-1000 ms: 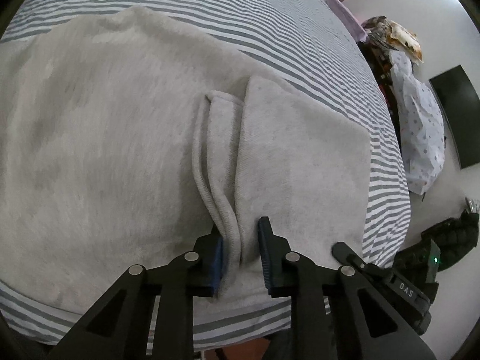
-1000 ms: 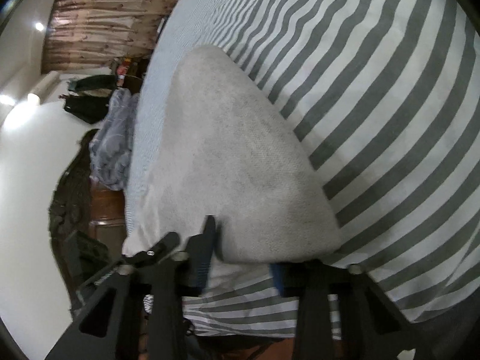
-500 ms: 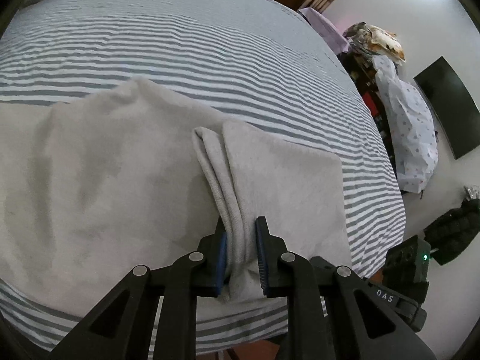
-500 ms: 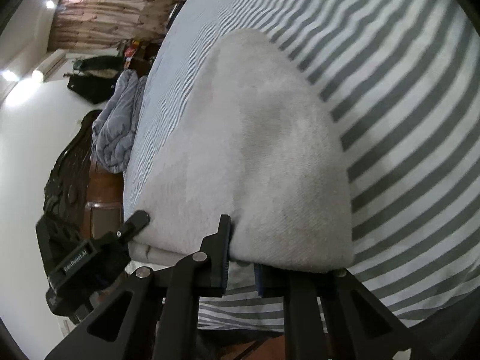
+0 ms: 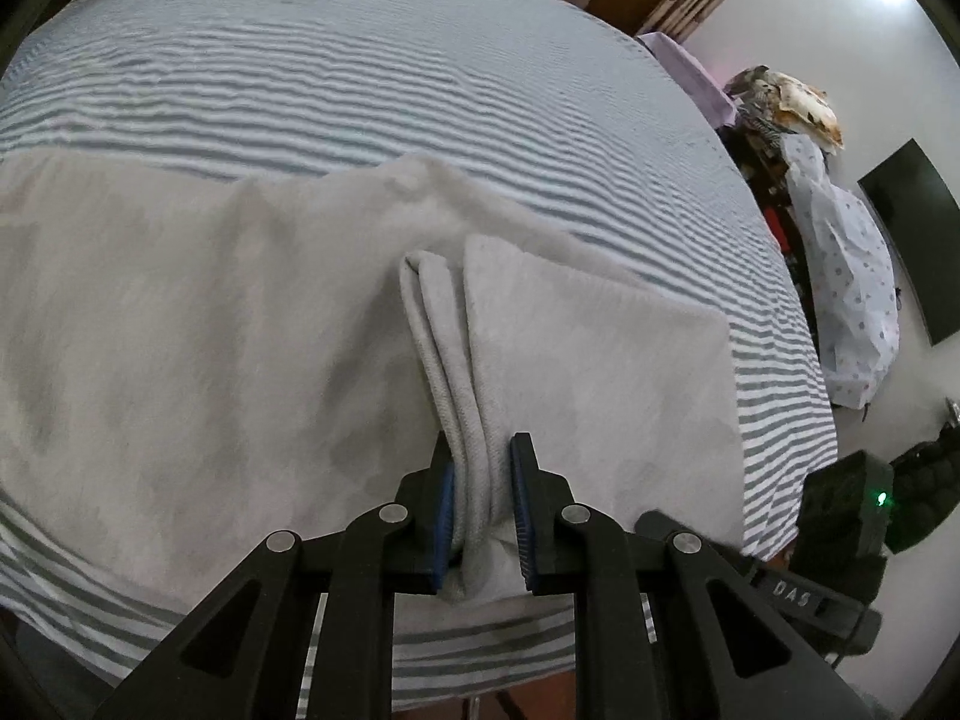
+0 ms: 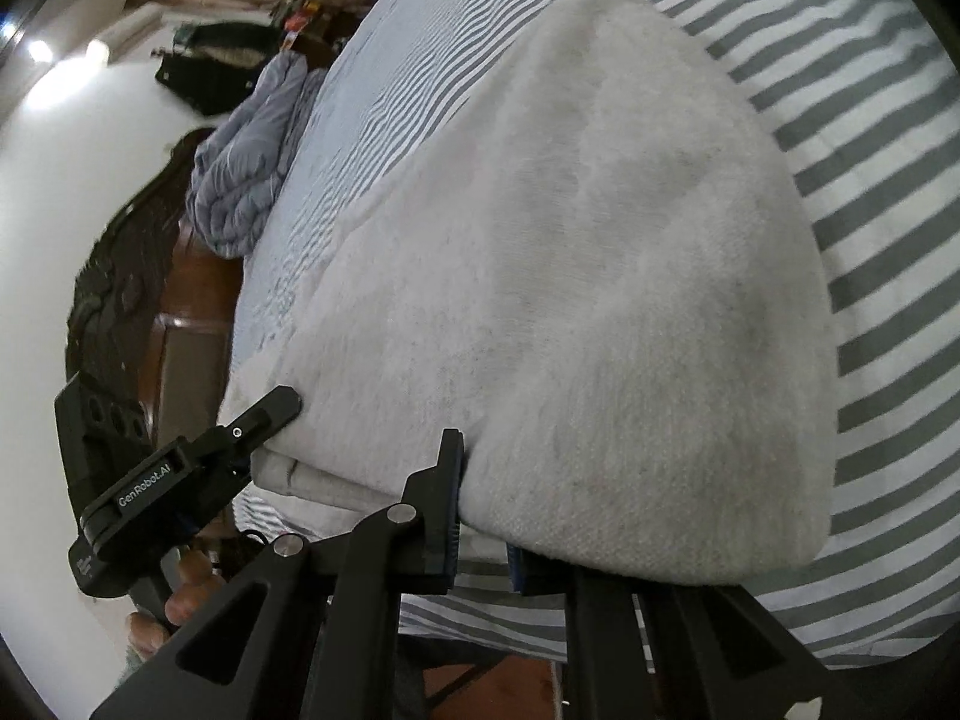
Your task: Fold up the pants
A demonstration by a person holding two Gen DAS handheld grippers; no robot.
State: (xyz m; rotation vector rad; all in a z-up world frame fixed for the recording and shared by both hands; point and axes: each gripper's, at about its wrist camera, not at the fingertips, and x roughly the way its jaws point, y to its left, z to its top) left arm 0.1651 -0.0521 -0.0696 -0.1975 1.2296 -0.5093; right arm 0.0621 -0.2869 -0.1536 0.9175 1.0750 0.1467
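Light grey fleece pants (image 5: pixel 180 324) lie spread on the striped bed, with one end folded over on the right (image 5: pixel 600 360). My left gripper (image 5: pixel 480 504) is shut on the bunched edge of that fold near the bed's front edge. In the right wrist view the pants (image 6: pixel 570 270) fill the middle as a thick folded pile. My right gripper (image 6: pixel 483 516) is shut on the pile's near edge; its right finger is hidden under the cloth. The left gripper also shows there (image 6: pixel 264 420), gripping the same edge farther left.
The grey-and-white striped bed sheet (image 5: pixel 360 78) runs far beyond the pants. A crumpled blue blanket (image 6: pixel 246 162) lies at the headboard end. A cluttered stand with a dotted cloth (image 5: pixel 852 276) and a dark screen (image 5: pixel 912 234) stand right of the bed.
Both grippers closed on the pants' folded edge and lifted it. The views pulled back, so more of the bed shows.
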